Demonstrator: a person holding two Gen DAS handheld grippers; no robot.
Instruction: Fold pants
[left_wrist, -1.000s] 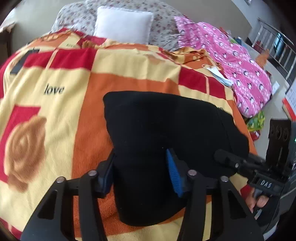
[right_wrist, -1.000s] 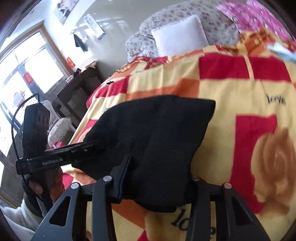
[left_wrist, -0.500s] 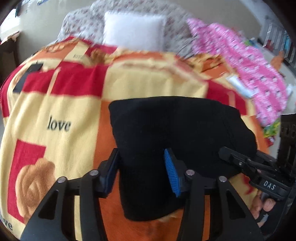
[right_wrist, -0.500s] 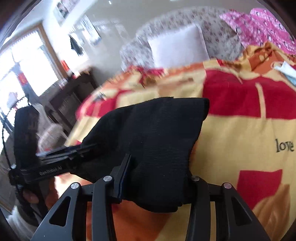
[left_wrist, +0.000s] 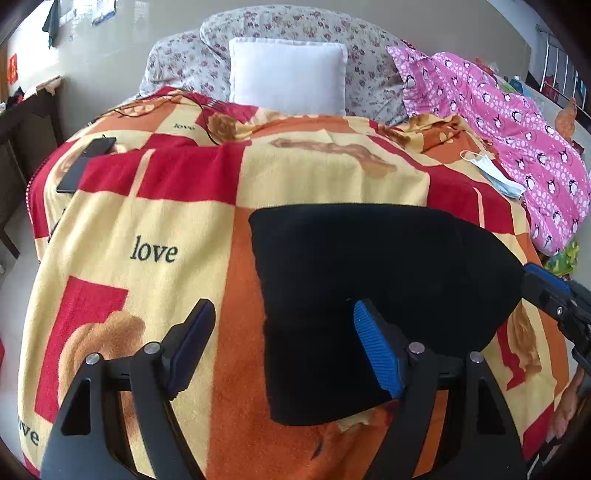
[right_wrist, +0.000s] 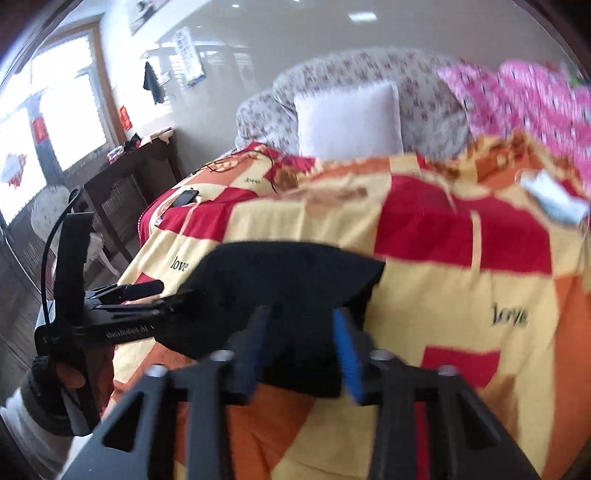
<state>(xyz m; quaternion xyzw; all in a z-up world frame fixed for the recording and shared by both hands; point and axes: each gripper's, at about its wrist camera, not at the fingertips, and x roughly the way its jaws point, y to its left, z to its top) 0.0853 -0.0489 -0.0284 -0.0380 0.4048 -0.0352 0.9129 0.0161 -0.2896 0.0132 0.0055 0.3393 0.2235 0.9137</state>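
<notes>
Left wrist view tells the change best: a second ago the left gripper had its two blue-padded fingers straddling the near edge of the black pants, and now it has slid off to the side with its fingers spread wide, nothing between them but orange blanket, only its right pad still brushing the cloth's front. Half a second back it was still over the fabric, so the let-go is fresh. The pants lie as a compact dark bundle, roughly rectangular, flat on the patchwork blanket toward the near end of the bed. From the right wrist view, blurred by motion, the right gripper has also come apart from the cloth it was clamping; its fingers now stand open either side of the near corner of the bundle, and I can't swear whether they graze it. To my eye that means the fold has been laid and both tools are backing away, so the job looks close to finished, perhaps with a pat-down left. Counting what's about: one pair of pants, two grippers, one blanket, one white pillow against the floral cushions, one pink penguin-print garment on the far right, one blue face mask beside it, and one dark phone near the bed's left edge.
</notes>
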